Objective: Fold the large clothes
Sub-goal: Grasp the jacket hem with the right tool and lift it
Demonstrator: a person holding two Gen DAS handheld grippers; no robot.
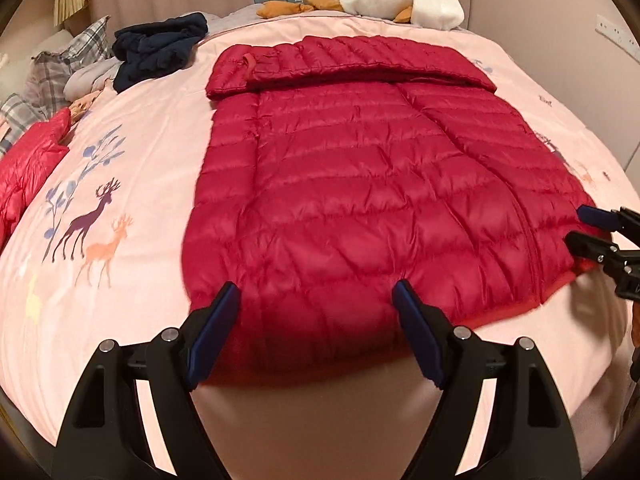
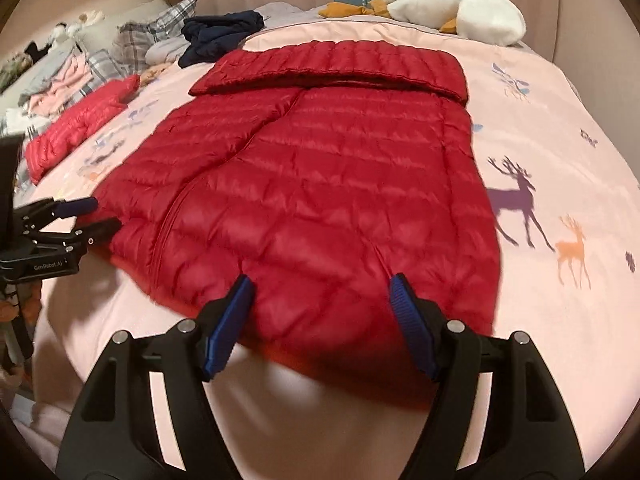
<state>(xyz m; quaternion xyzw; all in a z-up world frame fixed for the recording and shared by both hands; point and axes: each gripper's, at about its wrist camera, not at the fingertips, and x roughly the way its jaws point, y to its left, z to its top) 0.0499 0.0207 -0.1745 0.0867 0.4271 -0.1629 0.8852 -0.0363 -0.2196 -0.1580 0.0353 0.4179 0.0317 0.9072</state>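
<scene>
Blue pads: our left gripper (image 1: 316, 300) and right gripper (image 2: 322, 294) both stand wide apart, holding nothing; each hovers at the near hem.
Jacket: the red quilted down jacket (image 1: 360, 184) lies flat on the pink bedspread (image 1: 132, 168), collar end already folded over at the far side, hem nearest us.
Handling: we judge it light, puffy and slick; it may spring back or slide.
Where to grip: we would pinch the hem corners, one per gripper, taking both layers.
Pose: both grippers tilt down toward the bed, side by side, left near the jacket's left corner, right near its right.
</scene>
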